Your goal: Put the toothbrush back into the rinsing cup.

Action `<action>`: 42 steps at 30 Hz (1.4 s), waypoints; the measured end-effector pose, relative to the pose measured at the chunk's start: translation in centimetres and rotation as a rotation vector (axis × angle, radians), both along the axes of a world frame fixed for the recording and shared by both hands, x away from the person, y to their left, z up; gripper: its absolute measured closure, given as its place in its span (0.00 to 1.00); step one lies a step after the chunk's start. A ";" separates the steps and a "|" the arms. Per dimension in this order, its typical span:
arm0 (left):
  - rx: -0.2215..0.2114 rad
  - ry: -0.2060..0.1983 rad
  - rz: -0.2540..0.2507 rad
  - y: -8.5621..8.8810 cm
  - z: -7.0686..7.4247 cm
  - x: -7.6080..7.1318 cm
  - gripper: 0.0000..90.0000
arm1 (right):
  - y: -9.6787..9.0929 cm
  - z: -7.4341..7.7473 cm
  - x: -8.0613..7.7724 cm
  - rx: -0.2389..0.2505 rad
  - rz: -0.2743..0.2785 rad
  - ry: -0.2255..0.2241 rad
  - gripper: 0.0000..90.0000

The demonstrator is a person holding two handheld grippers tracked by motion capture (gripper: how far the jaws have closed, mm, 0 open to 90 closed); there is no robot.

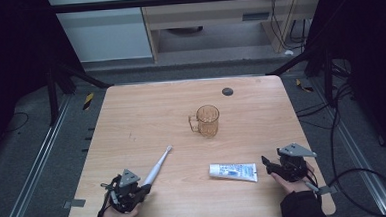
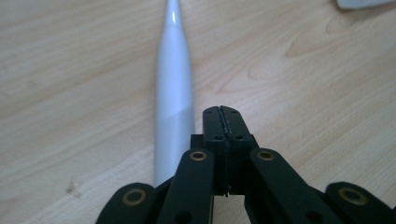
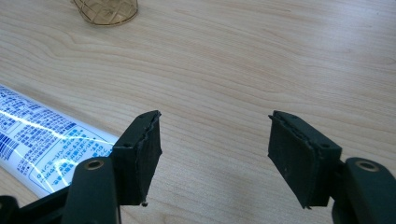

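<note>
left tool [image 2: 220, 112]: jaws closed, empty, just right of toothbrush [image 1: 157, 165] at lower left | right tool [image 3: 215, 140]: jaws apart, empty, beside toothpaste tube [image 1: 233, 172], lower centre, probably lining up a grasp | desk [image 1: 146, 111]

One toothbrush [image 1: 158, 165], one toothpaste tube [image 1: 233, 171], one amber mug [image 1: 206, 121], two grippers

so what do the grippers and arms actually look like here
Both are black linkage builds with brass-coloured pivot rivets. The left gripper and right gripper each carry a grey three-cornered plate on top and trail a black cable. The right gripper's pads are flat, black and frayed-edged. The right forearm wears a dark sleeve.
</note>
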State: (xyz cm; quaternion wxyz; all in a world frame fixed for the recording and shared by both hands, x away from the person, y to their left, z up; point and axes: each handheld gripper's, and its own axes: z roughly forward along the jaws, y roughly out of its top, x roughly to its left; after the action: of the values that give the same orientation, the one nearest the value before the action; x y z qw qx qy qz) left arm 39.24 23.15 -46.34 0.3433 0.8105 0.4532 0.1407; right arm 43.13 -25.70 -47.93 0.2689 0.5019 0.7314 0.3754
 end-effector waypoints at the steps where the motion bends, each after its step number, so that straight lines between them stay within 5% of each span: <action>1: -0.004 -0.011 0.012 0.2 0.3 0.2 0.99 | 0.0 0.0 0.0 0.000 -0.001 0.000 0.38; 10: -0.003 -0.046 0.046 1.1 2.2 2.6 0.92 | 0.0 0.1 0.1 0.003 -0.002 0.002 0.38; 19: 0.047 0.011 -0.025 0.0 2.8 5.8 0.69 | -0.4 0.2 0.2 -0.004 -0.012 -0.003 0.37; 33: 0.112 0.077 -0.092 -0.5 2.1 6.9 0.51 | -0.7 0.2 0.4 0.004 -0.023 0.002 0.36; 42: 0.147 0.107 -0.104 -1.0 2.0 6.8 0.50 | -0.7 0.1 0.5 -0.001 -0.019 0.008 0.35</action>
State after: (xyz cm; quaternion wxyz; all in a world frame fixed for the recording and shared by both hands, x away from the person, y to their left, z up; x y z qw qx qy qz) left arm 46.01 22.11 -44.31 0.2653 0.8623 0.4165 0.1120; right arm 43.63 -26.37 -47.84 0.2697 0.5104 0.7278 0.3703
